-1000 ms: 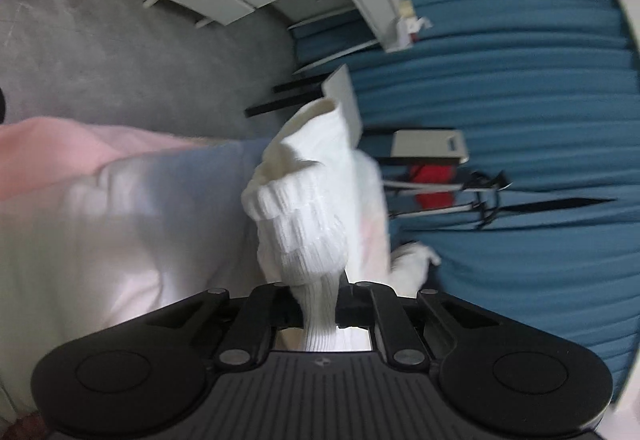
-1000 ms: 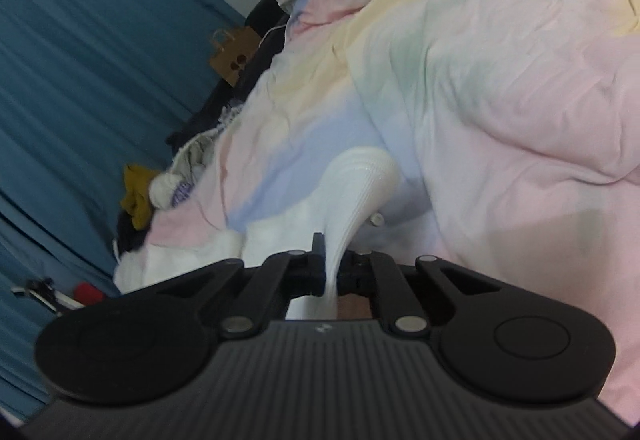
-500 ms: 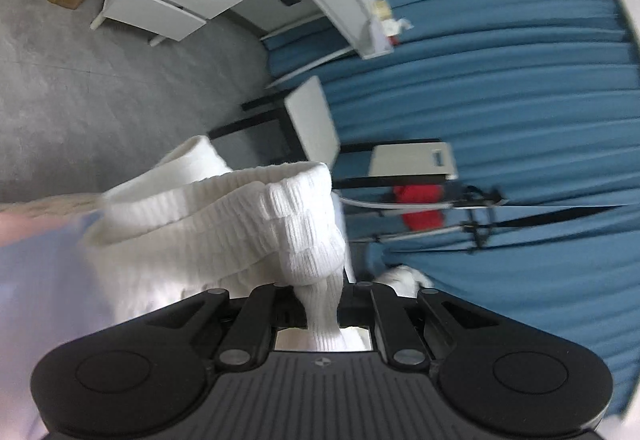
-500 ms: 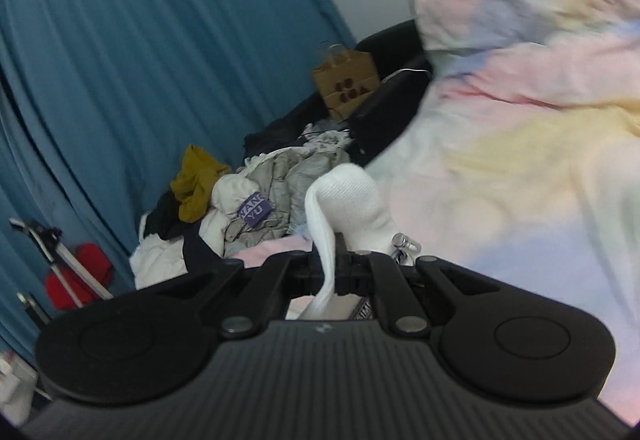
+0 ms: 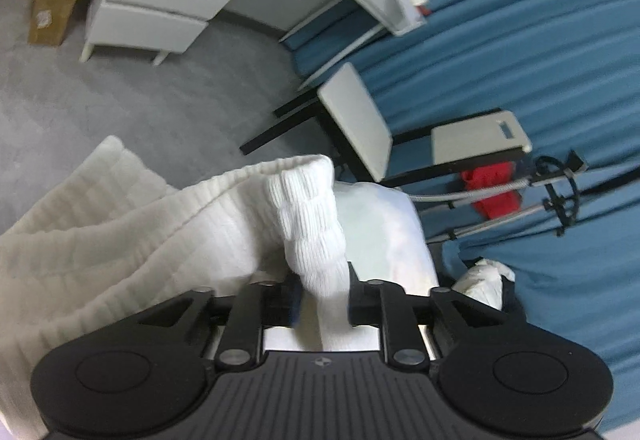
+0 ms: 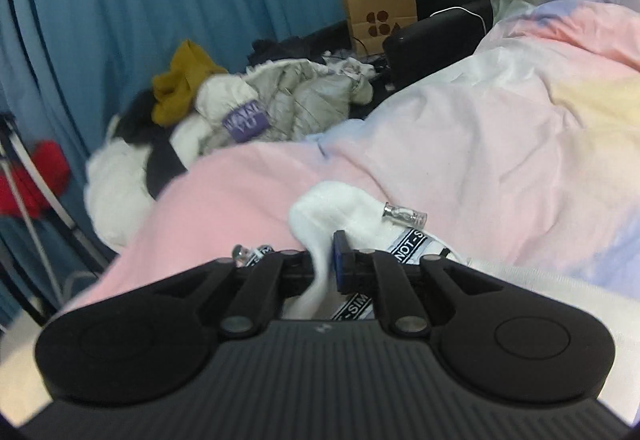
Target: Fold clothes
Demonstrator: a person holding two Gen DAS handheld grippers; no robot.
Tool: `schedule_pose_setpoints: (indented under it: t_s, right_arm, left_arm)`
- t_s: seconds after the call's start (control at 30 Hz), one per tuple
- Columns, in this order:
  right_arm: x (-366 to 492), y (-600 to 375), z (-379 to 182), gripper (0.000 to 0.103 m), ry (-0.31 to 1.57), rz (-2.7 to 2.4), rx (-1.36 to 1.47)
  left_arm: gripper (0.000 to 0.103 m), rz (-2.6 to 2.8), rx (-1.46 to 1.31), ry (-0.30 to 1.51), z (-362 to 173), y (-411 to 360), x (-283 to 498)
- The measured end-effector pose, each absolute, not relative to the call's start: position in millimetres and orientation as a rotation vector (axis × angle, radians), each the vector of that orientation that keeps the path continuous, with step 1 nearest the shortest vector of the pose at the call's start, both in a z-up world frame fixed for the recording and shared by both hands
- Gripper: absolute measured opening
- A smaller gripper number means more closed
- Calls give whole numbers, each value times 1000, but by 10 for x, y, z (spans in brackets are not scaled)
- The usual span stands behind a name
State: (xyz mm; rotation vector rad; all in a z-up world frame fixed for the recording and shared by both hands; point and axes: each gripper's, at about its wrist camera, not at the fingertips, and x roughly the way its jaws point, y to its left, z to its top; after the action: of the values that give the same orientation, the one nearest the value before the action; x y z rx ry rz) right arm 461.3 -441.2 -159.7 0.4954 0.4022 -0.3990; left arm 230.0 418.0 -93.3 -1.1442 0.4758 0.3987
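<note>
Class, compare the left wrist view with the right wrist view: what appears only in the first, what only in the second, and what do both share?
Only the left wrist view shows the white drawer unit, cardboard box and grey floor. Only the right wrist view shows the pastel duvet, paper bag and clothes pile. Both share the blue curtain and a gripper, left gripper and right gripper, shut on the white knitted garment.

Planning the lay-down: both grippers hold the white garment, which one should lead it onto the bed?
Right. The right gripper grips the white garment directly over the pastel duvet; the left gripper faces the floor.
</note>
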Motion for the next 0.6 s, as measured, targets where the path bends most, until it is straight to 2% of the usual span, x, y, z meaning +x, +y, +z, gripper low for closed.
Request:
schedule_pose_setpoints:
  t_s: [0.03,0.1,0.17,0.23,0.27,0.33,0.5,0.6]
  right_arm:
    - [4536,-4412,-1555,30,379,-386,488]
    - [4342,-4419,-1457,38,353,-363,499]
    - [4085,-4457,-1375,47,324,-337,547]
    - [3757,-4486,-1348,66,282,-350,611]
    - [3590,-4498,-1348,73,266,-357,651]
    - [3269,-4555,-1386,73,263,-362,756]
    - [2565,-4739,-1710,73,287,-328,1111]
    - [2379,-4813,-1975,73,380,-276,1223]
  left_arm:
    - [47,383,-1125,463,-906,4149,2260]
    - [58,349,-1093,439,-874,4088,2120]
    - [62,301,-1076,408,-819,3919,1927]
    - [67,264,-1076,377,-798,3701,1718]
    - [70,251,-1082,363,-798,3572,1596]
    - [78,223,-1105,375,-867,3381,1424]
    - [79,212,-1187,516,-975,3158,1017]
    - [80,232,-1299,534,-1097,3260,823]
